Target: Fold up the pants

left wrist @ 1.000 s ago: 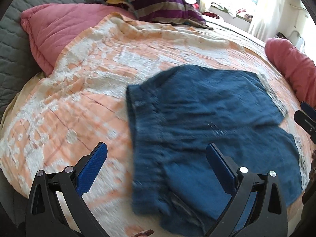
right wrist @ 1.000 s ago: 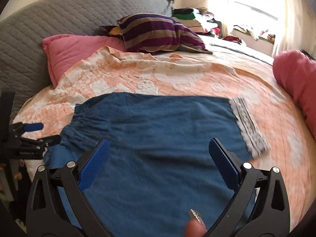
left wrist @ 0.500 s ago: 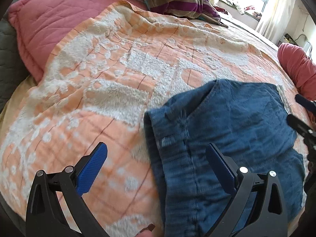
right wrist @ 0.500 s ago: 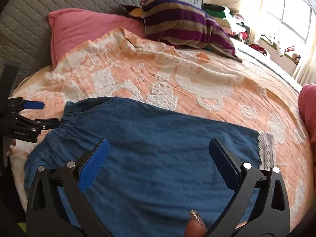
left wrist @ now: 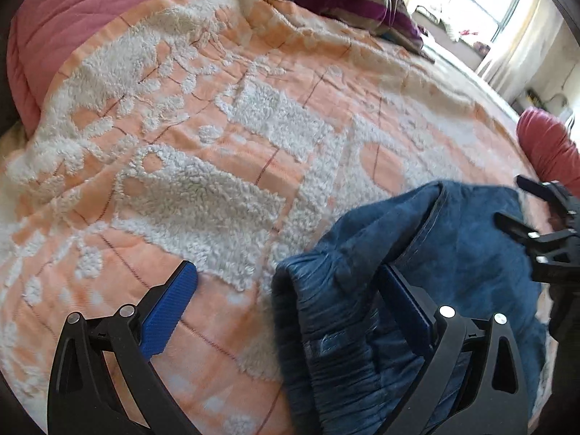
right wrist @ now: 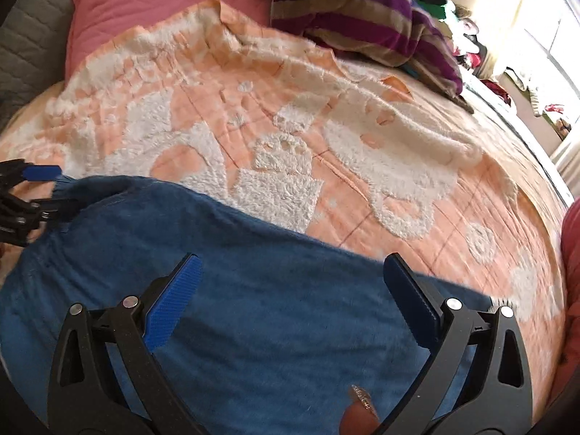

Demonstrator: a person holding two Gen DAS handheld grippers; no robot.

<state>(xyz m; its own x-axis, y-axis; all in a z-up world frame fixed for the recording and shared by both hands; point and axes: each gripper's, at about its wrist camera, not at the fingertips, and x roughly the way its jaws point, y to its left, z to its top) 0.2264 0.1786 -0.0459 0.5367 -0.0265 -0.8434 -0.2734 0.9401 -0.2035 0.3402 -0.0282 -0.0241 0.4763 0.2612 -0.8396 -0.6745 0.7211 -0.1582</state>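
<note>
Lying at the left, a pink quilted pillow [right wrist: 152,11] rests against the head of the bed, under the edge of an orange blanket with fluffy white patterns [right wrist: 275,134]. Low on that blanket, the dark blue denim pants [right wrist: 253,290] spread flat, gathered waistband leftward. The left gripper [left wrist: 290,297] gapes wide, straddling the waistband edge. The right gripper [right wrist: 290,282] hangs released above the cloth. Rightward sits a purple striped cushion [right wrist: 362,18].

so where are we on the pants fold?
Done: blue pants lie flat on the blanket, apparently halved leg over leg. In hand: both tools open, left tool at the waistband, right tool mid-leg; nothing gripped. Left: crosswise folds.
</note>
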